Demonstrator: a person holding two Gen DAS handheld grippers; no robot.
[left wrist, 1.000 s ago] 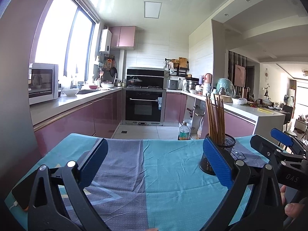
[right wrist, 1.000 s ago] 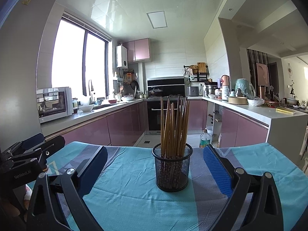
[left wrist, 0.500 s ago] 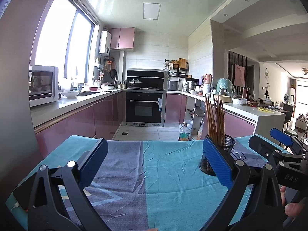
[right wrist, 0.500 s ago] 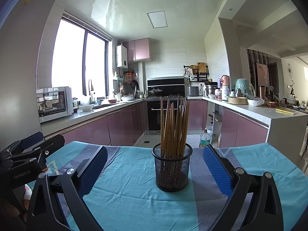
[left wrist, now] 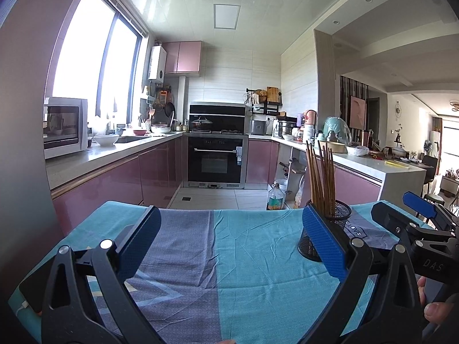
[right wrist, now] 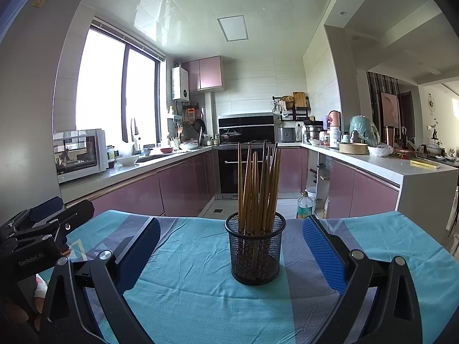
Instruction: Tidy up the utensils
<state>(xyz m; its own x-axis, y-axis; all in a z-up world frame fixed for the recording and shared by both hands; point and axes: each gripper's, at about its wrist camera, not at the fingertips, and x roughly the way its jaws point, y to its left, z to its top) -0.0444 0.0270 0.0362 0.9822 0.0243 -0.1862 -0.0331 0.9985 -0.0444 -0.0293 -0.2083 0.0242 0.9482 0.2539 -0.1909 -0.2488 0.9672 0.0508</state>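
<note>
Chopsticks (right wrist: 259, 189) stand bunched, leaning slightly, in a black mesh cup (right wrist: 254, 253) upright on a blue and grey cloth (right wrist: 195, 281) covering the table. The cup sits centred ahead of the right gripper (right wrist: 229, 253), whose blue-padded jaws are spread wide and empty, clear of the cup on both sides. The left gripper (left wrist: 229, 243) is likewise spread and empty over bare cloth, the cup just beyond its right finger (left wrist: 322, 243). Kitchen counters (right wrist: 401, 167) lie behind.
</note>
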